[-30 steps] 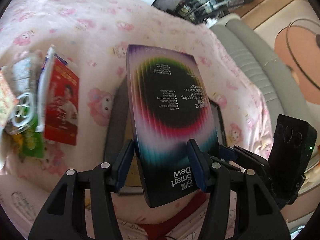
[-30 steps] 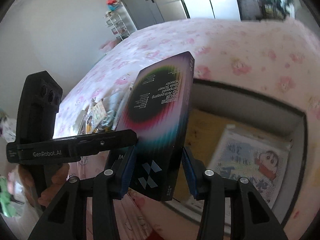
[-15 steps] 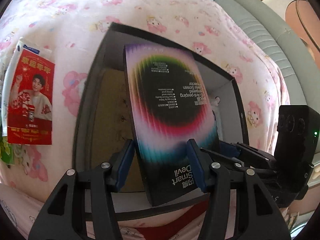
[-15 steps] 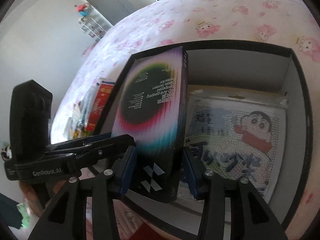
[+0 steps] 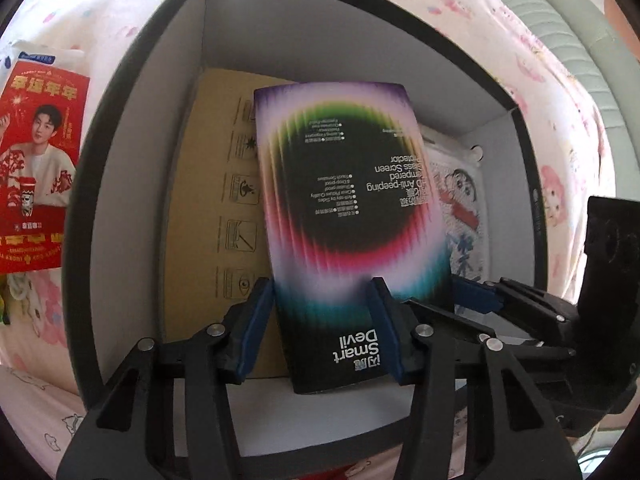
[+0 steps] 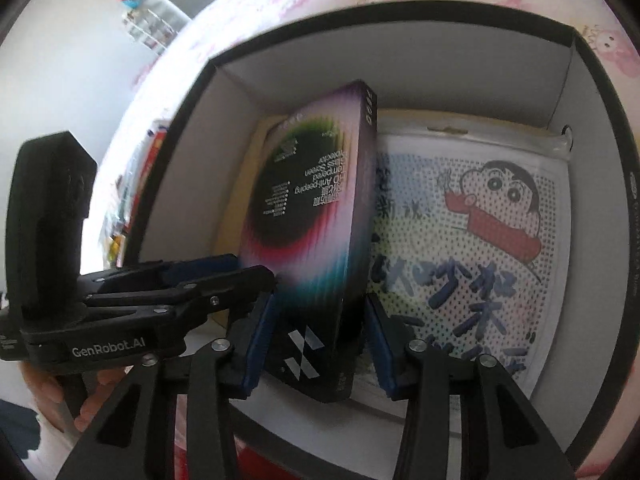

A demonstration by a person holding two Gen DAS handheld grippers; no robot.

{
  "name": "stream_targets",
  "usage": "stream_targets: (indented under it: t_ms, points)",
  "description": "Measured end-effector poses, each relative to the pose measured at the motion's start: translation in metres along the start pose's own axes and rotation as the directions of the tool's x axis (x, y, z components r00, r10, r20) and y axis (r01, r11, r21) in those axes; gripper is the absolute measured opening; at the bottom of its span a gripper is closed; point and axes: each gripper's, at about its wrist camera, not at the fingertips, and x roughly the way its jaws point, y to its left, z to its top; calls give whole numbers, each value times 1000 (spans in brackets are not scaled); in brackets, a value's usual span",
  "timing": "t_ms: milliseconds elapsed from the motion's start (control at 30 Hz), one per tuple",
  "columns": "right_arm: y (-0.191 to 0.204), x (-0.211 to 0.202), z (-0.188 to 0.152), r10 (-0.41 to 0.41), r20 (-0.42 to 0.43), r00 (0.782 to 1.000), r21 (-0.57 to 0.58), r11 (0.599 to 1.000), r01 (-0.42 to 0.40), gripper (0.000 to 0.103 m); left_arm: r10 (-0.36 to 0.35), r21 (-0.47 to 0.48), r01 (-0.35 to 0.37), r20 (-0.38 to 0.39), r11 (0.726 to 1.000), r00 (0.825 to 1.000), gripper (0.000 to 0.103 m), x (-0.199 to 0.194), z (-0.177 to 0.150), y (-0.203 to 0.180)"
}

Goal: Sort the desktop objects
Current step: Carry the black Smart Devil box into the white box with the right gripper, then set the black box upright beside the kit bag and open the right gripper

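Both claws, left (image 5: 318, 326) & right (image 6: 316, 338), clamp screen-protector box (image 5: 352, 216) lengthwise, far end tilted into storage box (image 5: 132, 184).

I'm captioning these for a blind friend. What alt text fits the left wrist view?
A left gripper holds a colourful screen protector box upright inside an open black storage box, its jaws just closing on it, while the right gripper pinches the box's side. Below lie a brown cardboard sheet and a cartoon pouch.

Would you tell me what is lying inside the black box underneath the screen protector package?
Under the screen protector package, the black box holds a brown cardboard sheet and a cartoon pouch. The package covers where they meet, so overlap cannot be told.
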Motion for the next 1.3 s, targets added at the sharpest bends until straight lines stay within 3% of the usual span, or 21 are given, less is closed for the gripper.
stream_targets:
  t_ms: [67, 200, 333, 500, 567, 667, 833, 967, 1033, 1100, 1200, 1267, 1300]
  points:
    - [-1, -8, 1, -24, 12, 1000, -29, 999, 24, 42, 28, 20, -28, -10, 999, 1000, 49, -3, 0, -4]
    - [-13, -41, 1, -107, 137, 985, -6, 994, 109, 42, 91, 72, -95, 50, 993, 995, 50, -19, 2, -13]
    - [-28, -51, 4, -206, 226, 952, 98, 977, 188, 38, 131, 125, -142, 88, 982, 987, 60, -23, 10, -32]
    - [-20, -59, 4, -249, 302, 920, 105, 968, 227, 38, 139, 198, -155, 95, 968, 986, 65, -6, 7, -65]
    - [-20, -57, 7, -245, 293, 924, 102, 969, 224, 38, 152, 192, -165, 83, 967, 985, 64, 4, 12, -69]
    - [-24, -51, 5, -236, 250, 939, 109, 970, 215, 38, 229, 202, -250, 119, 947, 966, 59, 6, 8, -70]
    - [-21, -44, 2, -205, 213, 955, 89, 978, 190, 38, 260, 186, -277, 112, 943, 959, 56, 2, 6, -62]
    - [-13, -42, 2, -199, 200, 959, 68, 980, 189, 38, 286, 159, -300, 105, 940, 952, 55, -3, 6, -48]
    - [-9, -42, 7, -225, 193, 955, 63, 974, 216, 38, 325, 140, -336, 95, 931, 941, 53, -5, 8, -37]
    - [-2, -46, 17, -242, 189, 952, 48, 970, 237, 38, 303, 121, -307, 54, 944, 952, 46, -4, 12, -25]
    - [7, -54, 37, -235, 202, 951, 18, 971, 237, 38, 156, 104, -159, 33, 982, 987, 46, -19, 22, -16]
    - [8, -54, 55, -249, 207, 946, 12, 968, 252, 38, 126, 92, -133, 76, 987, 989, 45, -32, 33, -11]
    - [6, -52, 63, -258, 205, 944, 23, 966, 259, 38, 135, 85, -143, 98, 986, 986, 37, -36, 40, -9]
